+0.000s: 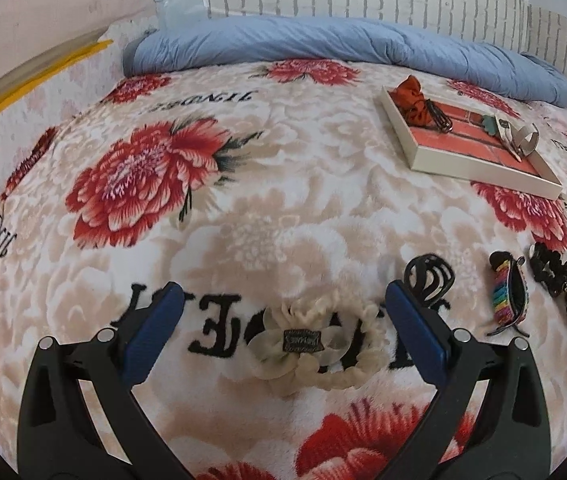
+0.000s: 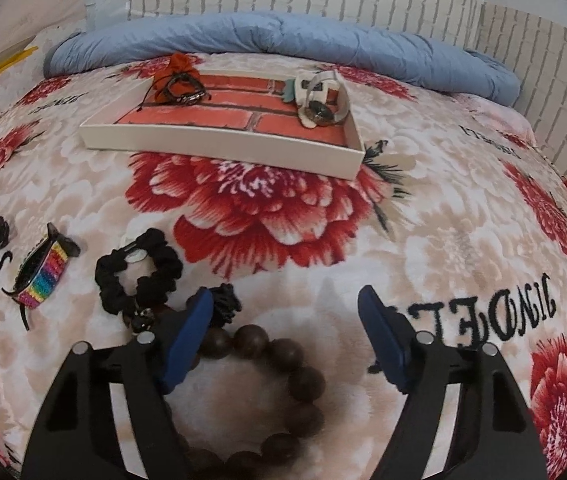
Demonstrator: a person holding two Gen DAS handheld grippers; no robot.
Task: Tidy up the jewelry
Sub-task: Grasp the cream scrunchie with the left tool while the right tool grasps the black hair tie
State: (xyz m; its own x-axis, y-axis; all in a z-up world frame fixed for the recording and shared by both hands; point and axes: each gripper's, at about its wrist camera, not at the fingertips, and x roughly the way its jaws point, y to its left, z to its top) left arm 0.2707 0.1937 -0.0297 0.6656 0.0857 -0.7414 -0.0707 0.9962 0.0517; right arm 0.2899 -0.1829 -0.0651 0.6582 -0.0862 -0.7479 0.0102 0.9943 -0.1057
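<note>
left wrist: jaws wide apart astride cream hair flower (image 1: pixel 307 344); right jaws parted over bead bracelet (image 2: pixel 275 396).

A bed (image 1: pixel 243 208) covered by a plush blanket (image 2: pixel 443 240) with red flowers and black lettering carries everything. Along its far edge lies a rolled blue quilt (image 1: pixel 323 40). A shallow white tray (image 2: pixel 219 142) with a brick-patterned floor sits toward the far side. Nearer the front edge lie a cream scrunchie (image 1: pixel 311 340), a black hair claw (image 1: pixel 429 276), a rainbow-striped clip (image 2: pixel 41 276), a black scrunchie (image 2: pixel 139 276) and a dark bead bracelet (image 2: pixel 283 392).
</note>
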